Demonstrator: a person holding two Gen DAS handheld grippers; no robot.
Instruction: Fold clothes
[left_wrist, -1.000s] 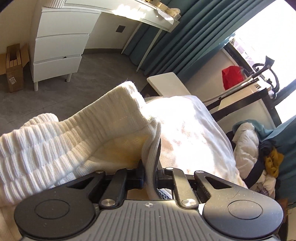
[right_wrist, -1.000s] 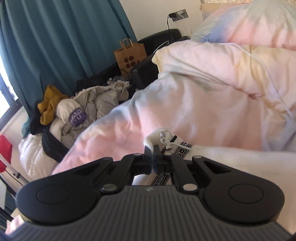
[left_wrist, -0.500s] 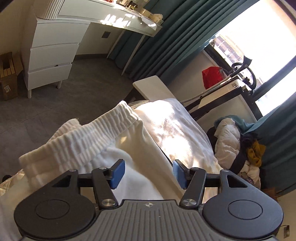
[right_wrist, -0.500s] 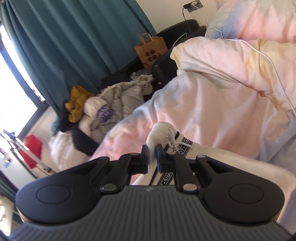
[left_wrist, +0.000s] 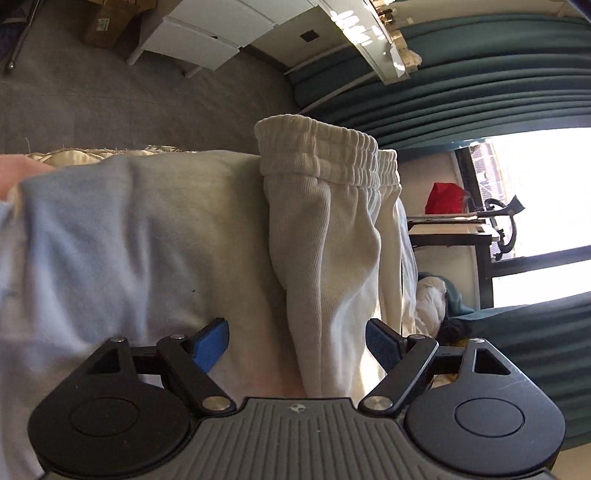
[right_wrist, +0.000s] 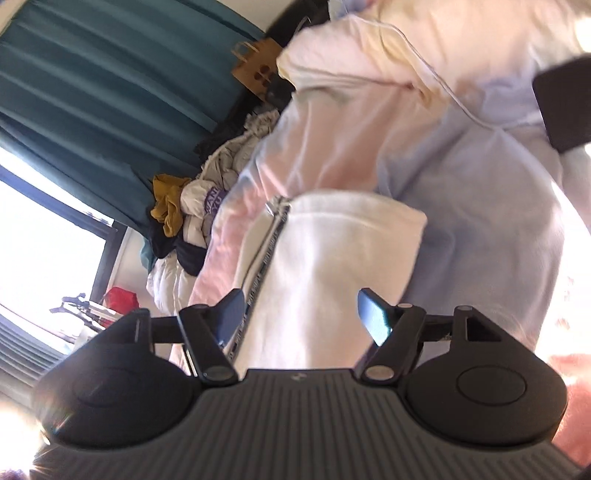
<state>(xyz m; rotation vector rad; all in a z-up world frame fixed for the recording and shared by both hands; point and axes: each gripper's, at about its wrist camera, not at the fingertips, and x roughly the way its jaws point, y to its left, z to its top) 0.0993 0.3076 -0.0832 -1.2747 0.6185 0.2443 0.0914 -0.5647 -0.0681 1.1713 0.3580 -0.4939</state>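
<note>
**Cream trousers let go on the bed, fold free to slip**

The left hand-held gripper (left_wrist: 297, 341) has just been opening; its blue pads straddle the cream trousers (left_wrist: 328, 236) without pressing. The ribbed elastic waistband (left_wrist: 325, 155) overhangs the bed (left_wrist: 110, 240) edge and could drag the soft knit floorward (nothing pins it). The right hand-held gripper (right_wrist: 299, 314), also newly opened, frames the smooth folded end beside its printed drawcord (right_wrist: 264, 266).
</note>
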